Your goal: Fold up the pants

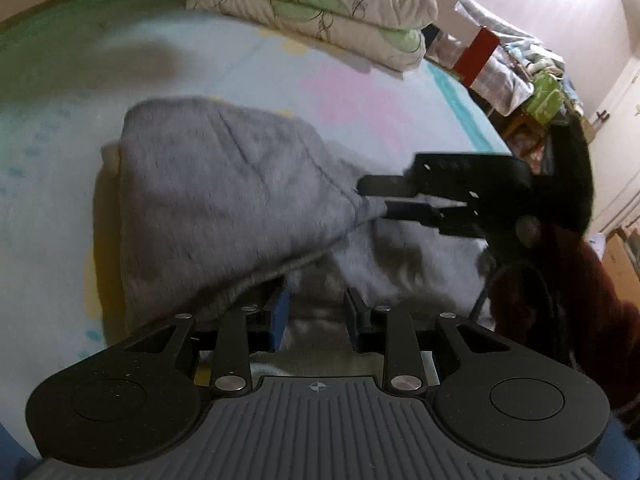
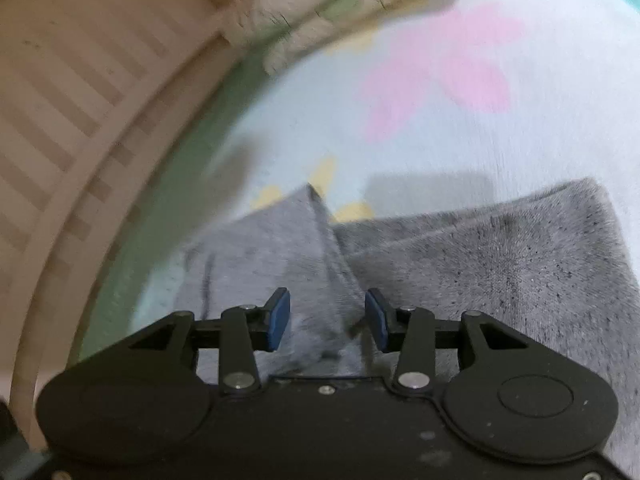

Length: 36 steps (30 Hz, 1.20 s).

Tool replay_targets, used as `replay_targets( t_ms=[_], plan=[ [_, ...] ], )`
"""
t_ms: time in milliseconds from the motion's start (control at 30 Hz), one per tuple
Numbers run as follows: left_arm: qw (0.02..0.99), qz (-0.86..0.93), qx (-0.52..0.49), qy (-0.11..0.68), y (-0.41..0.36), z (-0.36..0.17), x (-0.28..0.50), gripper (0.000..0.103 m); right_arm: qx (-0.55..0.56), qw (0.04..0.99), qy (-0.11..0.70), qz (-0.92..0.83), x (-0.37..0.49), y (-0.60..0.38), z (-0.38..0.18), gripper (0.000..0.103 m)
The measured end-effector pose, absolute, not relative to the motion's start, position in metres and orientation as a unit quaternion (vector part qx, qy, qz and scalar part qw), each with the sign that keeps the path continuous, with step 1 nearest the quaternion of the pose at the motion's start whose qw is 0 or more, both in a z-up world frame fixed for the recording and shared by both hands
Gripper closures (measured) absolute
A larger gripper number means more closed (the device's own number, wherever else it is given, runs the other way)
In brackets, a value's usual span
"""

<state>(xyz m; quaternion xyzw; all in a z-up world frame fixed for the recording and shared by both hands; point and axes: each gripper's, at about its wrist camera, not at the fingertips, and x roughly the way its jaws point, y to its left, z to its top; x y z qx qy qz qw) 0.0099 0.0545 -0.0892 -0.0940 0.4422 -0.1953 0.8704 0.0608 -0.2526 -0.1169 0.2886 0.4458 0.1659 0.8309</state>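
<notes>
My right tongs (image 2: 327, 320) stand apart in the right wrist view, blue pads either side of a raised ridge of grey cloth without pressing on it. In the left wrist view the same tongs (image 1: 386, 200) reach in from the right of the frame, and there a pinched corner of the fabric sits between the tips, so whether it has fully slipped free I cannot tell. My left tongs (image 1: 316, 316), bottom centre of their own view, have their jaws a little apart; cloth drapes over the left pad and pale fabric shows in the gap, and I cannot tell whether they grip it.

The pants (image 1: 224, 204) lie on the bed (image 1: 48, 168), mid-frame in the left view and lower right in the right view, well short of the folded quilts (image 1: 320, 12) at the top.

I judge I am at the end of a fold: one grey layer has been carried over another and is being let go. Next I would draw both tongs clear without dragging the top layer, then check the edges line up.

In the left view the bundle's long axis runs from upper left down to lower right, with its rounded folded end pointing toward the upper left.
</notes>
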Motion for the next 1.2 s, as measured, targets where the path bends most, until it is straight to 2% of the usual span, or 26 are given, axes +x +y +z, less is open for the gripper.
replay_targets(
  t_ms=[267,600,633,700,733,900,1000,1100,1200],
  plan=[
    [0.861,-0.158,-0.062,0.480,0.042,-0.115,0.020,0.074,0.285,0.803,0.483,0.200,0.096,-0.236,-0.143,0.052],
    [0.856,-0.138,-0.091,0.490,0.054,-0.121,0.020,0.074,0.355,0.753,0.493,0.253,0.120,-0.229,-0.158,0.049],
    [0.856,-0.138,-0.090,0.490,0.053,-0.121,0.020,0.074,0.355,0.751,0.491,0.261,0.120,-0.227,-0.157,0.054],
    [0.858,-0.138,-0.085,0.488,0.052,-0.121,0.016,0.074,0.329,0.763,0.487,0.269,0.118,-0.214,-0.147,0.079],
    [0.858,-0.138,-0.082,0.487,0.052,-0.121,0.016,0.074,0.318,0.771,0.480,0.272,0.116,-0.209,-0.136,0.083],
    [0.863,-0.139,-0.048,0.483,0.042,-0.117,0.011,0.072,0.314,0.819,0.383,0.290,0.091,-0.215,-0.058,0.086],
    [0.864,-0.149,-0.023,0.481,0.036,-0.114,0.007,0.065,0.302,0.853,0.337,0.260,0.067,-0.244,-0.020,0.087],
    [0.863,-0.160,-0.003,0.480,0.030,-0.112,0.005,0.064,0.274,0.879,0.335,0.199,0.046,-0.279,-0.013,0.087],
    [0.861,-0.165,0.005,0.481,0.028,-0.110,0.002,0.063,0.245,0.886,0.373,0.123,0.032,-0.305,-0.038,0.087]
  ],
)
